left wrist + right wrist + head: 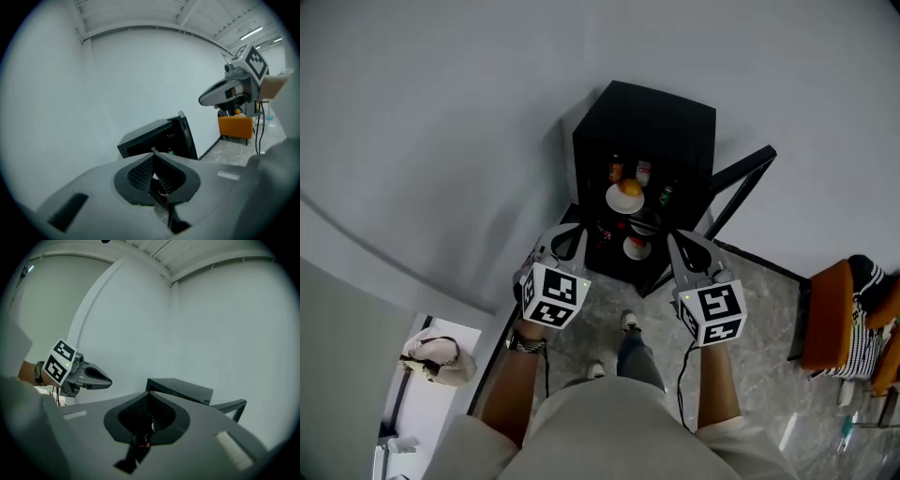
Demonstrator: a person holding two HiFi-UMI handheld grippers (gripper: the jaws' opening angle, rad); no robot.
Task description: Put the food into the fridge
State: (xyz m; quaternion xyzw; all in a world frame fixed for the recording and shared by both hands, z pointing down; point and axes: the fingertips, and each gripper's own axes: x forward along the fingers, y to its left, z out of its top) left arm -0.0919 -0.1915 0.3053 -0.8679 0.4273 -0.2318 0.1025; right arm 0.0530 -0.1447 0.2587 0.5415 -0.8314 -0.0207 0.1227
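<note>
A black mini fridge [675,122] stands against the white wall with its door [741,183] swung open to the right. Inside I see a white plate with orange food [625,197], cans [616,170] on the upper shelf and a white bowl [637,247] lower down. My left gripper [567,236] and right gripper [680,242] are held up side by side in front of the fridge, both shut and holding nothing. In the left gripper view the jaws meet at the left gripper [153,152] tip, with the fridge [150,138] beyond. The right gripper [149,394] is likewise shut before the fridge [183,389].
An orange chair [830,314] with striped cloth stands at the right on the grey stone floor. A white table with a beige bag [436,356] is at the lower left. The person's feet [628,323] stand just before the fridge.
</note>
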